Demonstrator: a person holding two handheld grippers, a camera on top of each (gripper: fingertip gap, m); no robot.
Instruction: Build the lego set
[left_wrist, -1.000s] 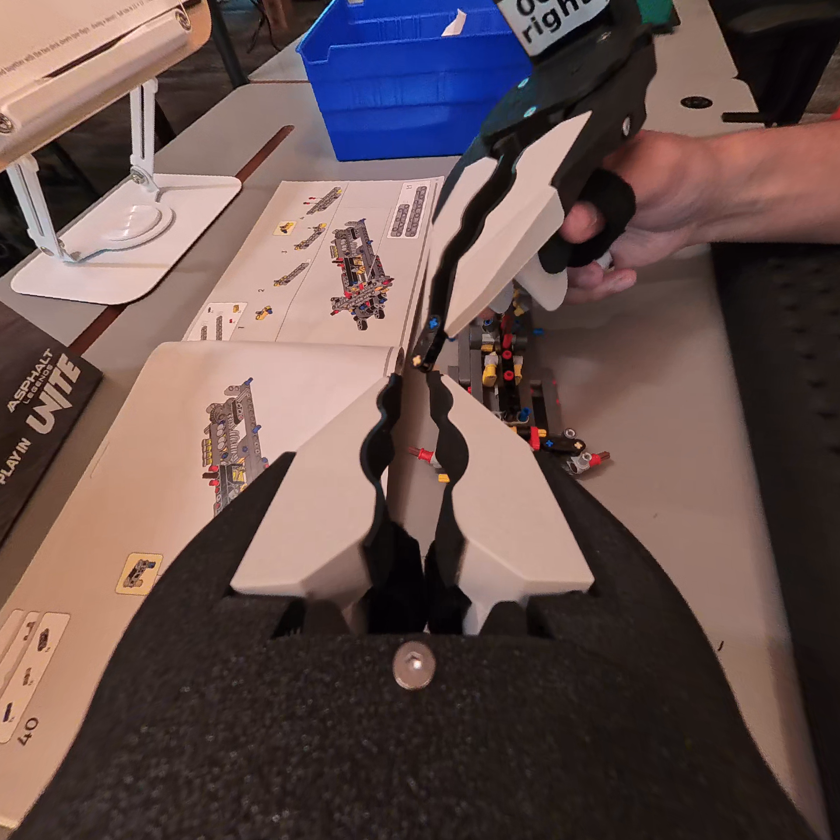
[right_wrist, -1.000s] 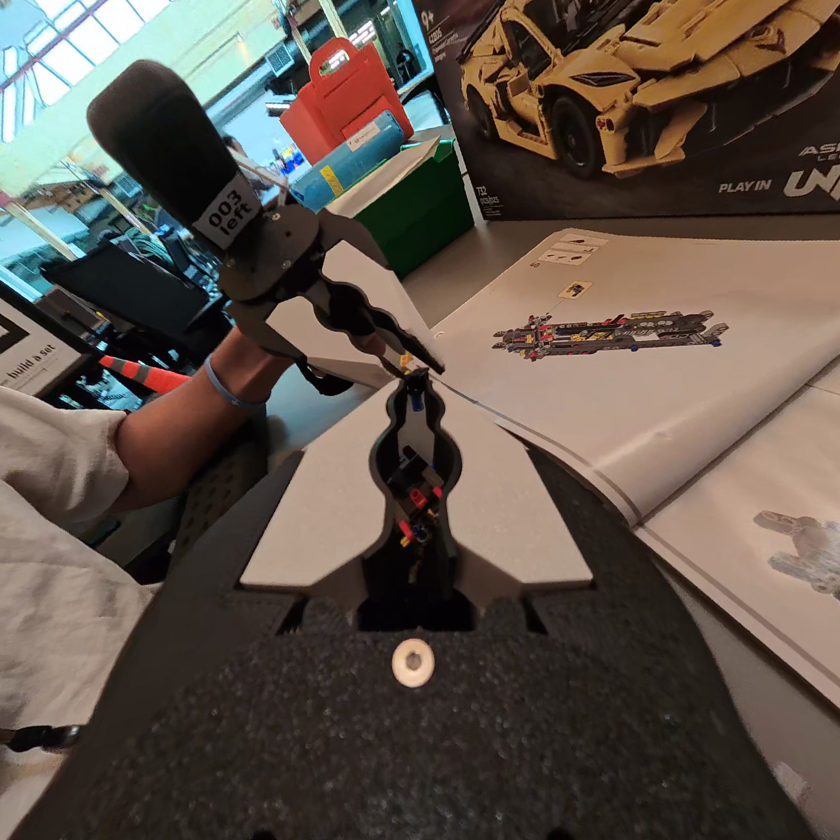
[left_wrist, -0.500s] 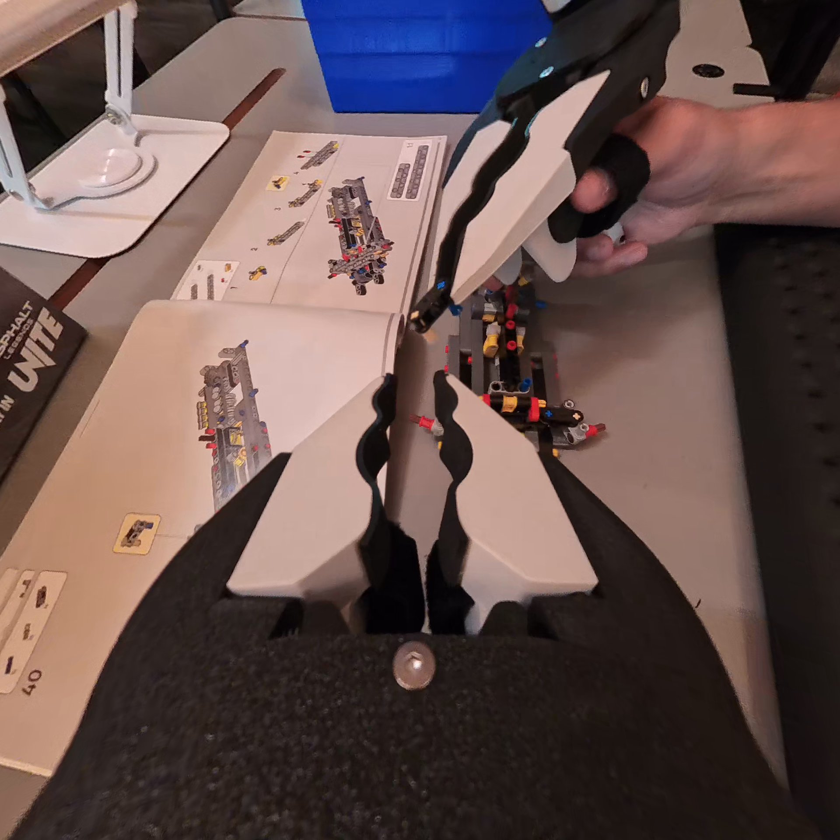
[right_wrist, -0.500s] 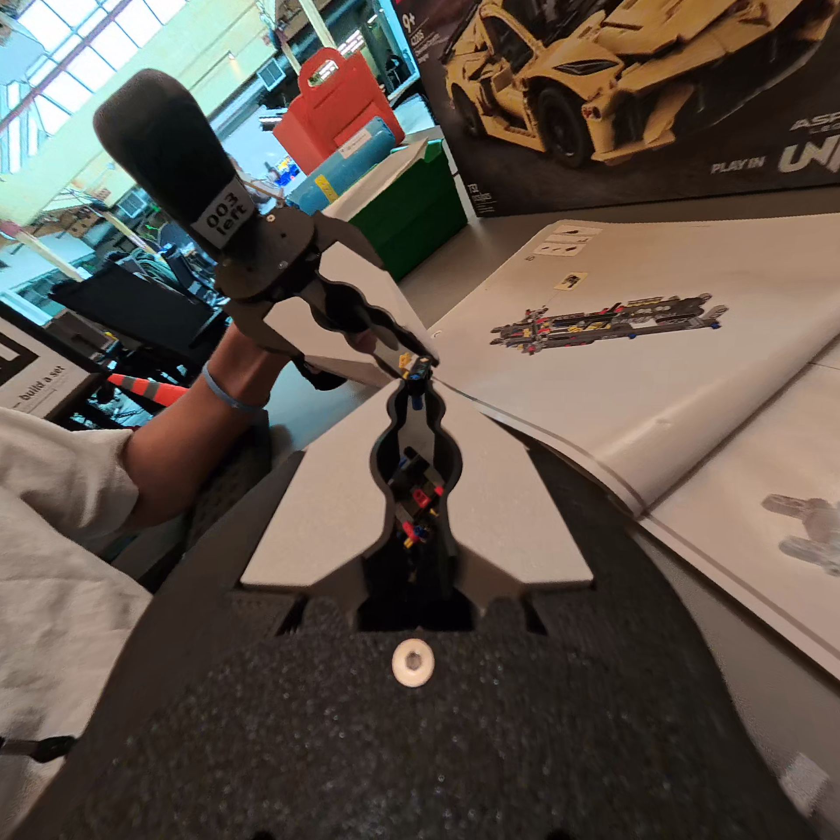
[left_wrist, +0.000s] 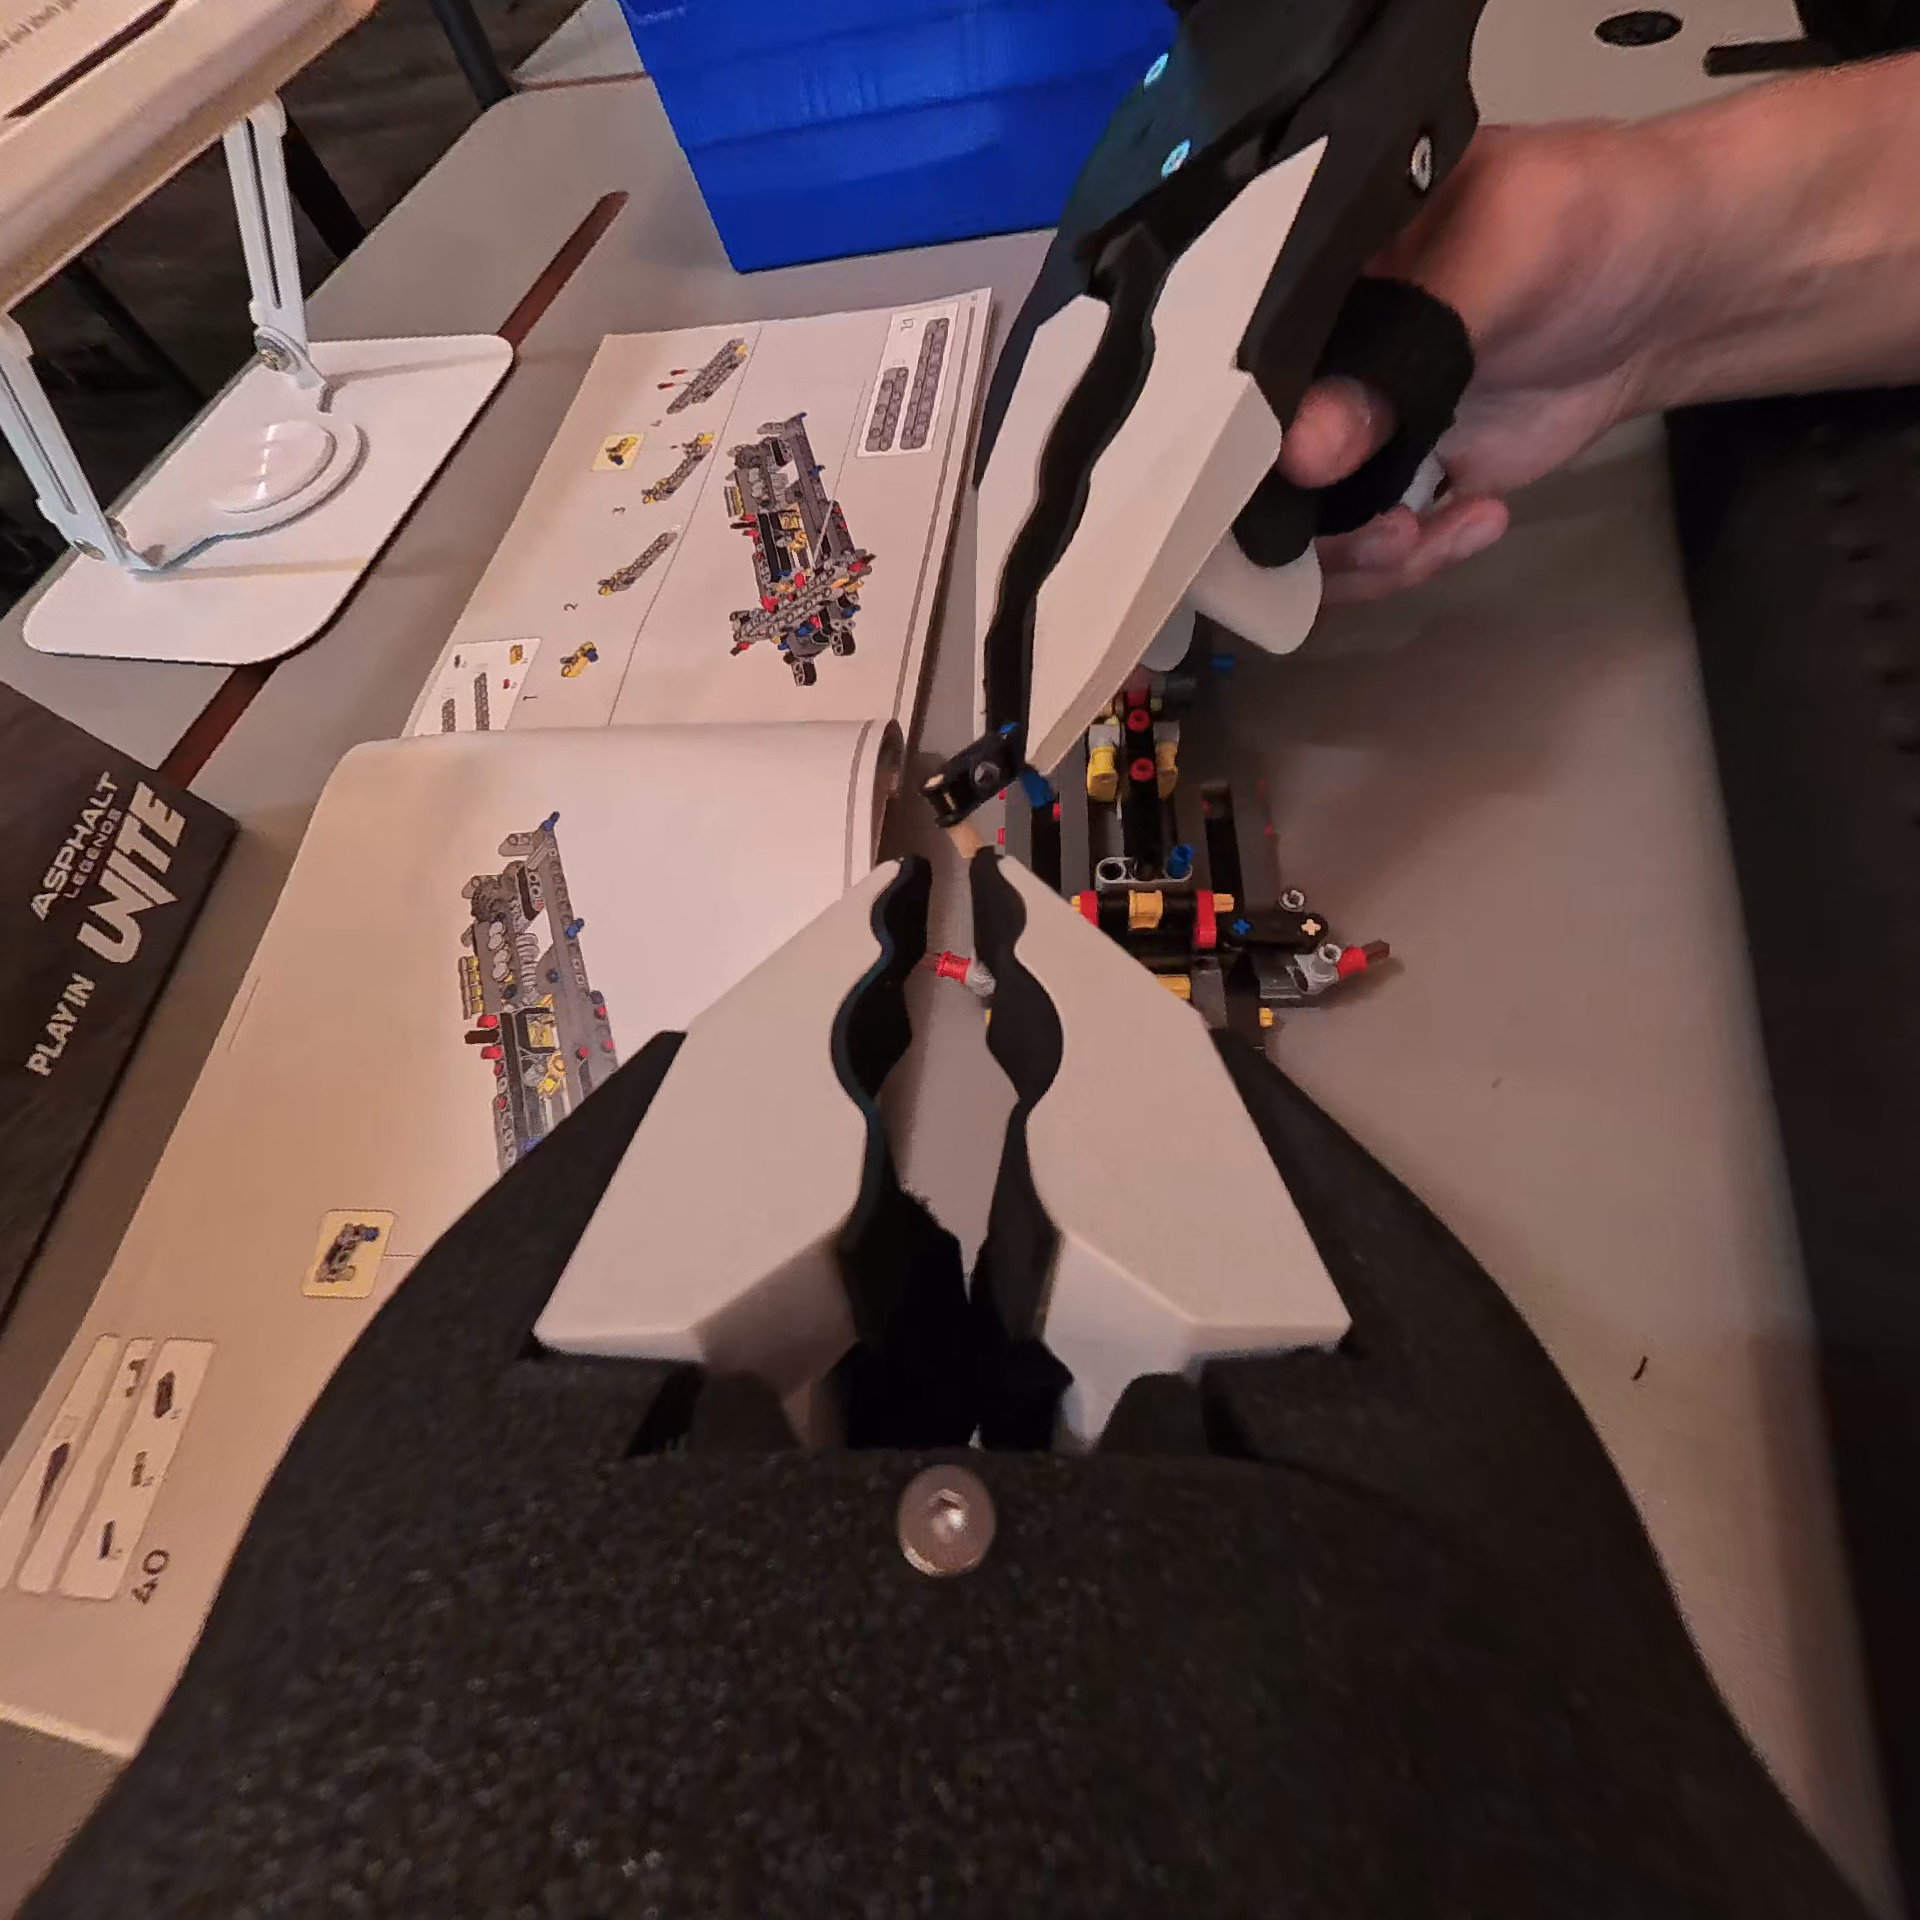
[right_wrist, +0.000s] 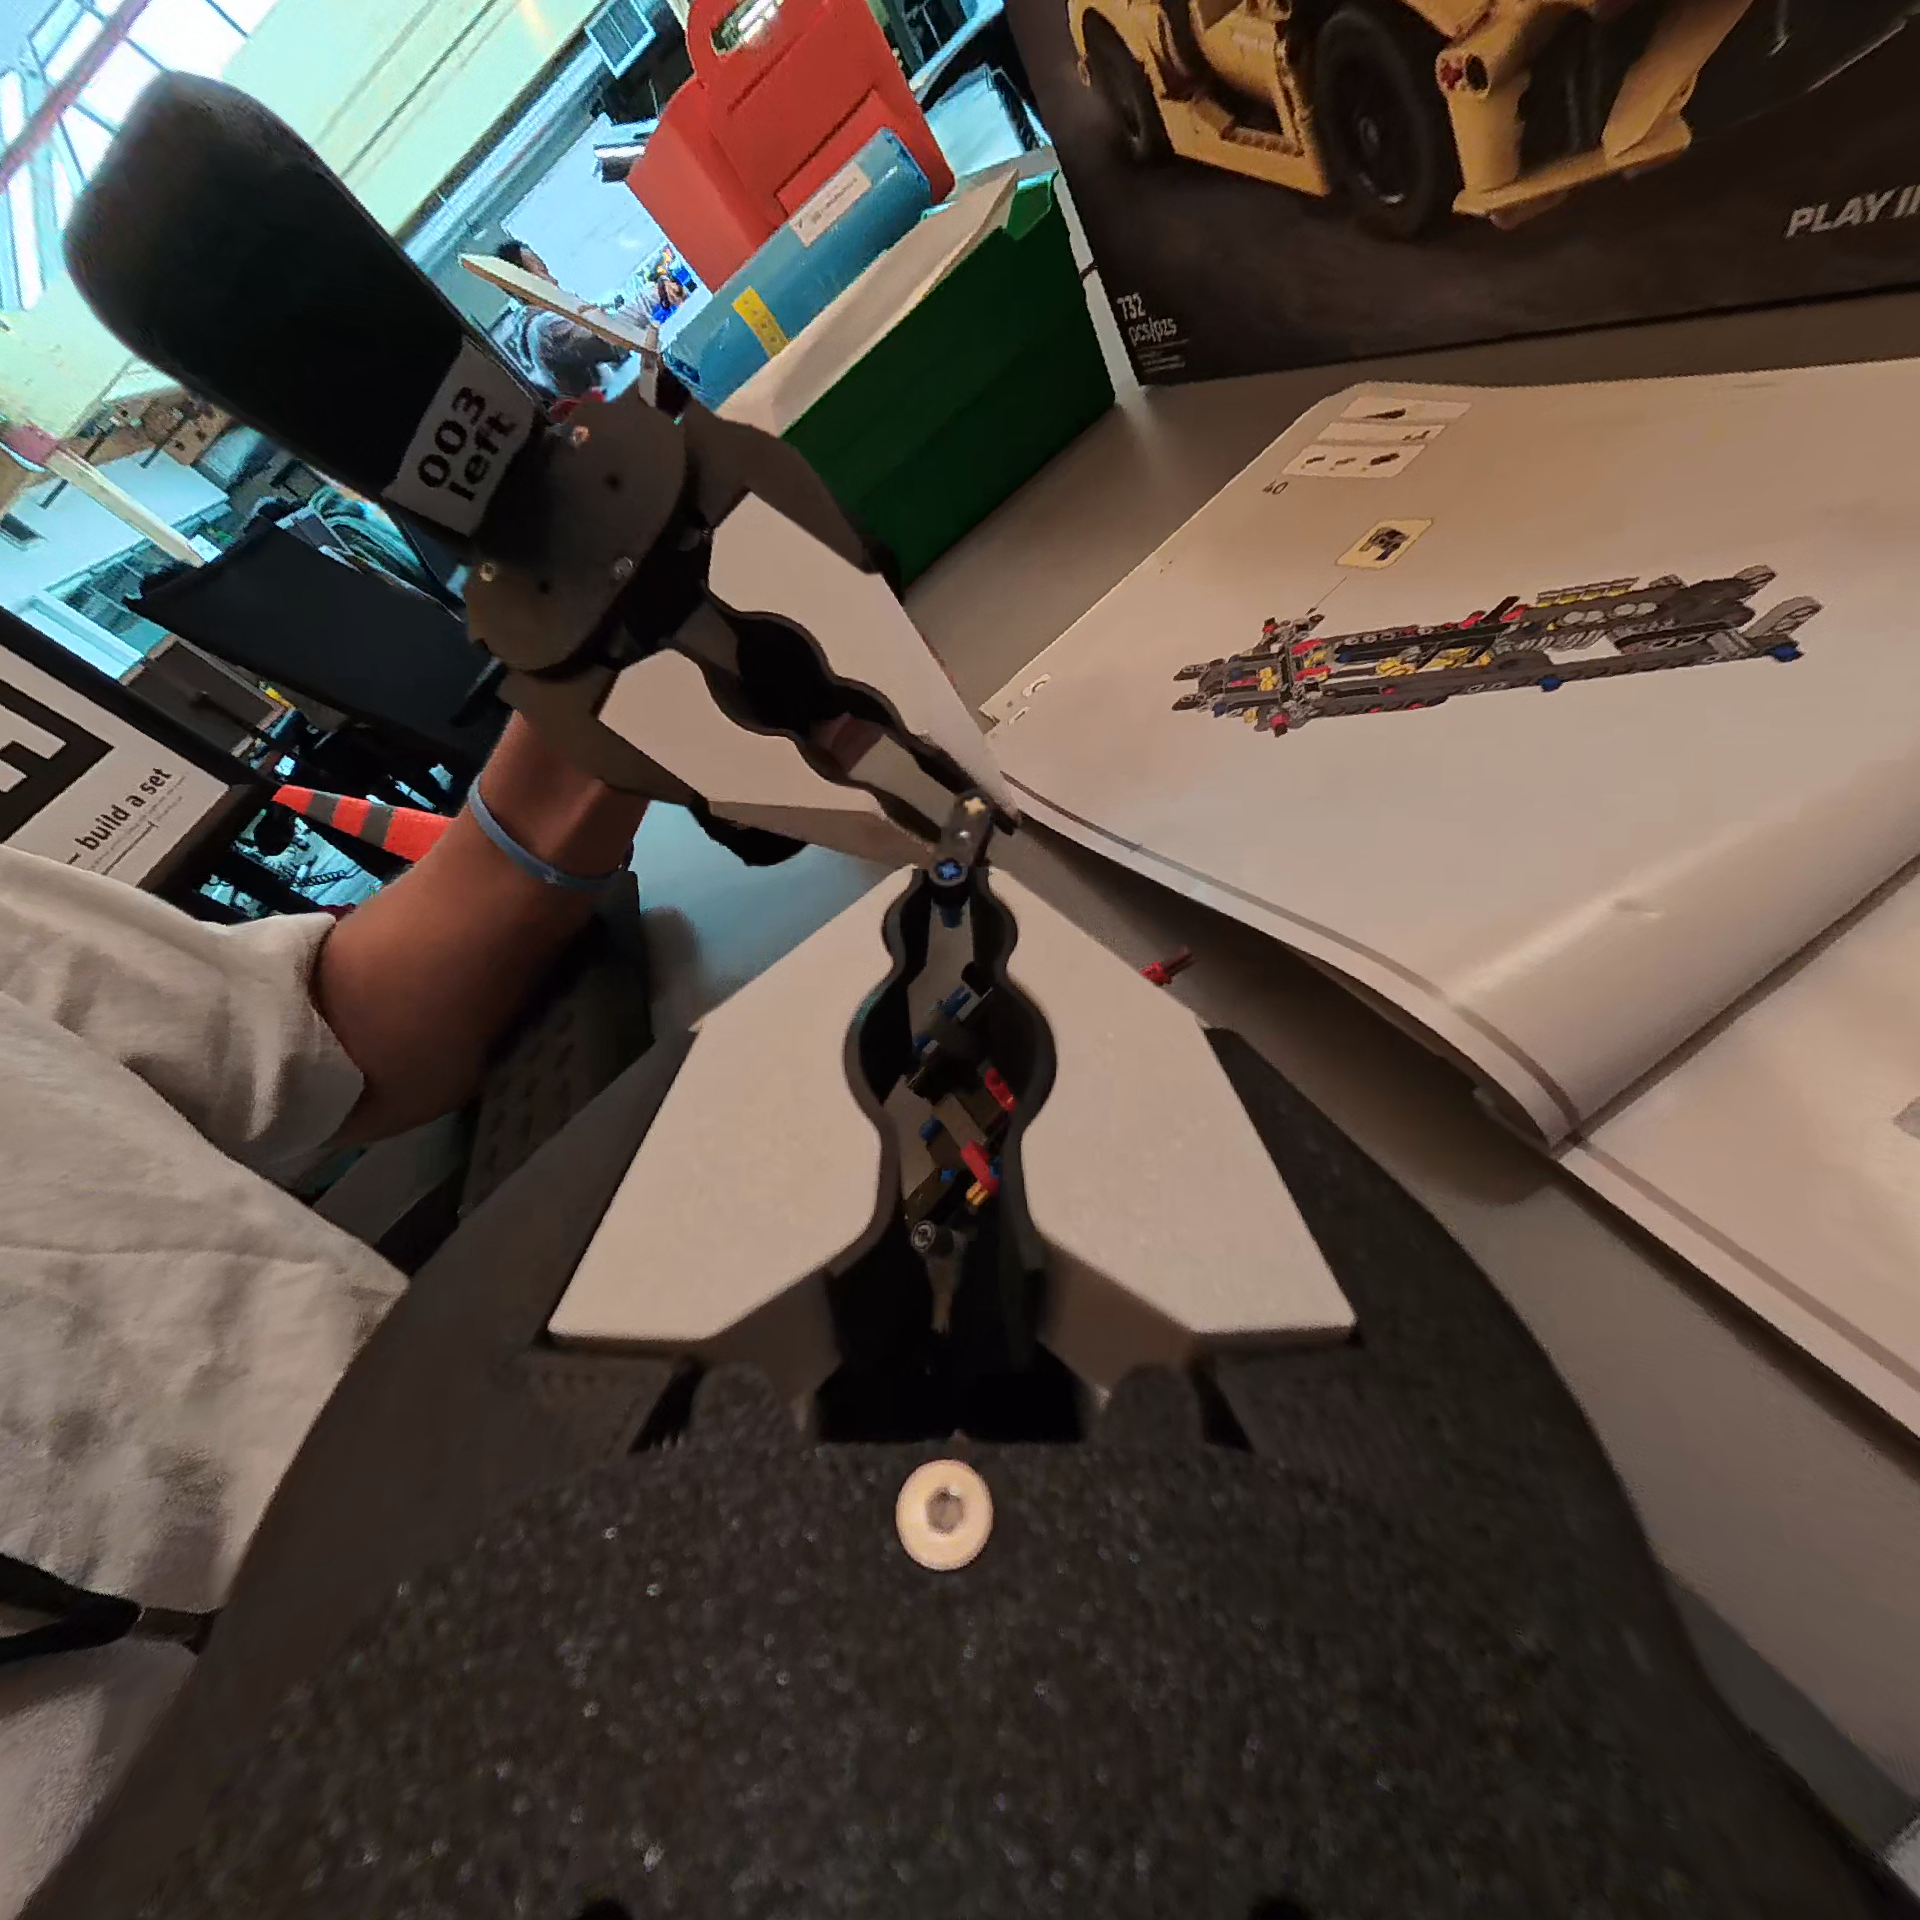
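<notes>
My right gripper (right_wrist: 948, 883) is shut on a small black Lego connector (right_wrist: 964, 831) with a blue pin and a tan pin, held above the table. In the left wrist view it (left_wrist: 1003, 743) comes in from the upper right, the connector (left_wrist: 966, 779) at its tips. My left gripper (left_wrist: 945, 871) is open by a narrow gap, its tips just below the connector's tan pin; it also shows in the right wrist view (right_wrist: 982, 805). The part-built chassis (left_wrist: 1143, 894) lies on the table behind, and shows through my right gripper's gap (right_wrist: 956, 1122).
An open instruction booklet (left_wrist: 675, 831) lies left of the chassis, a loose red pin (left_wrist: 951, 966) beside it. A blue bin (left_wrist: 883, 135), a white stand (left_wrist: 260, 488) and the set's box (right_wrist: 1558, 156) ring the work area. A black mat (left_wrist: 1808, 727) lies right.
My left gripper's gap narrowed a little after widening. My right gripper dipped back toward my left fingertips with the connector. Both stay tip to tip.
</notes>
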